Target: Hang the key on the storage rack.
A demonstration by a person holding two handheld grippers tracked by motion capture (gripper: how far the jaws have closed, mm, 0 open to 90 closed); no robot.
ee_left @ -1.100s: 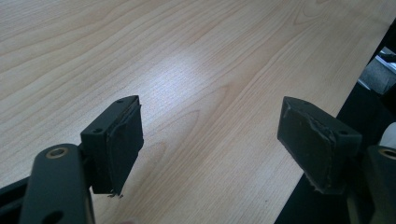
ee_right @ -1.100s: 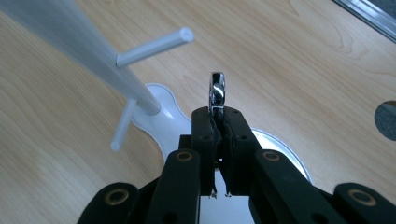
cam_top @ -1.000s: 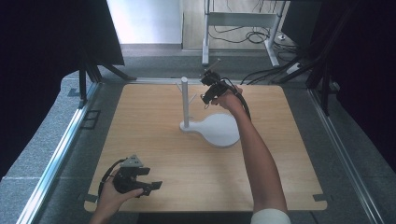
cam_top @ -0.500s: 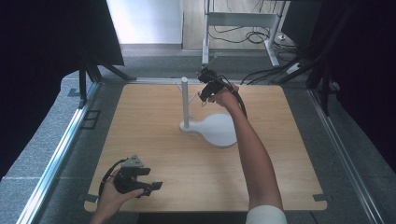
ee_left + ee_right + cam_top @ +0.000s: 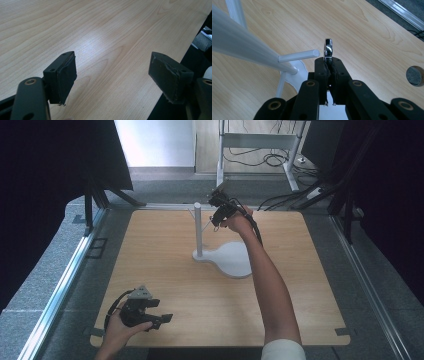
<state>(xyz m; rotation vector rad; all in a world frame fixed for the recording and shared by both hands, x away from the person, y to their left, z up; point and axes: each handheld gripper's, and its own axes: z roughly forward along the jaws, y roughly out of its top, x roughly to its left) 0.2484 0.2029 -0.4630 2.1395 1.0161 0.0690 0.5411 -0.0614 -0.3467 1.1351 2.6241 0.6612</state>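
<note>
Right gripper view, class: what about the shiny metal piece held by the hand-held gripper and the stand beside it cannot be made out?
- Metal ring: its lower part is hidden between the shut jaws of the right hand-held gripper, so its full shape is unclear.
- White stand: its post is blurred and cut off by the left edge.
- High view: the ring is too small to see.

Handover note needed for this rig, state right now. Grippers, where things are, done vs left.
Right gripper: shut on a small shiny metal ring, edge-on to its camera, held up beside the tip of a side peg on the white stand. Ring not on the peg yet.
Left gripper: open, holding nothing, low over the wooden table at its near left corner.
Stand: upright post on a flat base, mid-table toward the far side.
Done: ring picked up and brought to the stand.
Left, probably: slide the ring onto the peg, release, withdraw.
</note>
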